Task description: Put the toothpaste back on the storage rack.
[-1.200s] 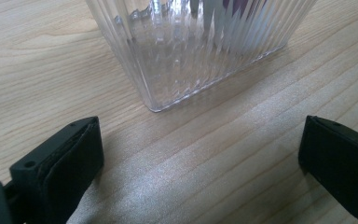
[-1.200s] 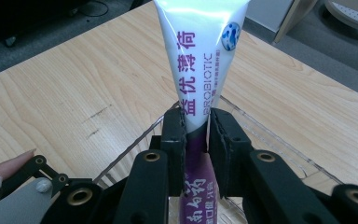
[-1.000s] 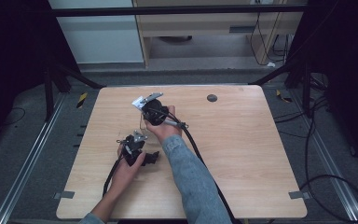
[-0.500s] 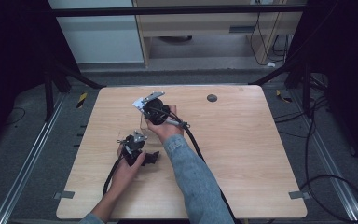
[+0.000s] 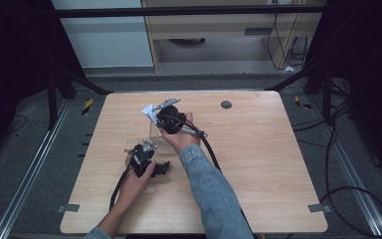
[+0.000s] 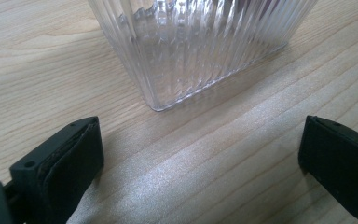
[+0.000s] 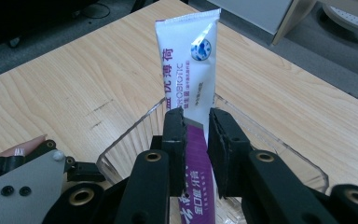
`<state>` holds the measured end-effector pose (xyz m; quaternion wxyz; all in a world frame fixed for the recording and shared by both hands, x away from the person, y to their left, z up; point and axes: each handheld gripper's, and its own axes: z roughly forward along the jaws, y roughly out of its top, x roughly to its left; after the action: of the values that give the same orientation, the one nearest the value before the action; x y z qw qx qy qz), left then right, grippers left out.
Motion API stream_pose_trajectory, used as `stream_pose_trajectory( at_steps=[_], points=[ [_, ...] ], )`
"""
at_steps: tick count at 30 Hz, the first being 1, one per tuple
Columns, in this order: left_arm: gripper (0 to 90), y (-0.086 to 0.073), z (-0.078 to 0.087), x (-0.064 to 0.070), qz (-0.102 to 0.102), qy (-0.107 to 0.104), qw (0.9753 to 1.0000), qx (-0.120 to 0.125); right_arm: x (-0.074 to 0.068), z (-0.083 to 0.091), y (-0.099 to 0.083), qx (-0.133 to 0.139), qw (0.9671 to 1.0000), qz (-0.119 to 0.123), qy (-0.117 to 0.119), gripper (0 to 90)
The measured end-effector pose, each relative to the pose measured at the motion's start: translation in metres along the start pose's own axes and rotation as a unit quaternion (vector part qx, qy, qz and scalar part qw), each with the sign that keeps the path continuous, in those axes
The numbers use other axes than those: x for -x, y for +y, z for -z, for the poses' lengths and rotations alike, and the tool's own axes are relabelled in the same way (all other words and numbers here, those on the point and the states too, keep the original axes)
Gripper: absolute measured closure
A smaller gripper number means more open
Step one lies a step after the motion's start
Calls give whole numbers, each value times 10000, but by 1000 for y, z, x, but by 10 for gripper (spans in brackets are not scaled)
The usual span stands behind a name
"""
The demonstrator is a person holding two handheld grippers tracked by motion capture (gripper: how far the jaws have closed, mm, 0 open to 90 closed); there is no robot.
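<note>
On the wooden surface [image 5: 258,164] stands a clear ribbed container [image 6: 191,42] with a square-looking base. In the right gripper view its open rim [image 7: 279,140] lies just under the jaws, and a toothpaste tube [image 7: 189,70] — white at the top, purple lower down — rises upright out of it. The flat crimped end of the tube points up and its lower part goes down inside the container.

The right gripper [image 7: 196,133] has its two black jaws on either side of the tube, about at the place where the white turns to purple. The jaws look pressed on the tube, so they are grasping it. In the high view this gripper [image 5: 165,115] is held above the container, and the white end of the tube shows at its upper left.

The left gripper [image 5: 146,158] is lower on the surface, near the container but apart from it. Its jaws are released and wide, with nothing between them — in the left gripper view there is bare wood between the two pads [image 6: 72,163], and the corner of the container stands ahead of them without touching.

A small dark round disc [image 5: 226,104] lies on the surface far from both hands, towards the back edge. A grey three-cornered plate and a fingertip of the other hand show at the lower left of the right gripper view.
</note>
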<state>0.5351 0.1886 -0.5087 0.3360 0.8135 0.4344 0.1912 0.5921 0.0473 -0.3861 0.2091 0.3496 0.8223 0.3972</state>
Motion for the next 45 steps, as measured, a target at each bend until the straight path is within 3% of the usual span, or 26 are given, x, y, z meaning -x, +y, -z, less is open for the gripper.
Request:
stream_pose_trajectory(
  at_steps=[29,45],
  points=[
    [0,0,0,0,-9,0,10000,-4,10,18,-4,85,9999,-110,-25,751],
    [0,0,0,0,-14,-1,10000,-7,18,34,-3,74,9998,-83,-149,671]
  ],
)
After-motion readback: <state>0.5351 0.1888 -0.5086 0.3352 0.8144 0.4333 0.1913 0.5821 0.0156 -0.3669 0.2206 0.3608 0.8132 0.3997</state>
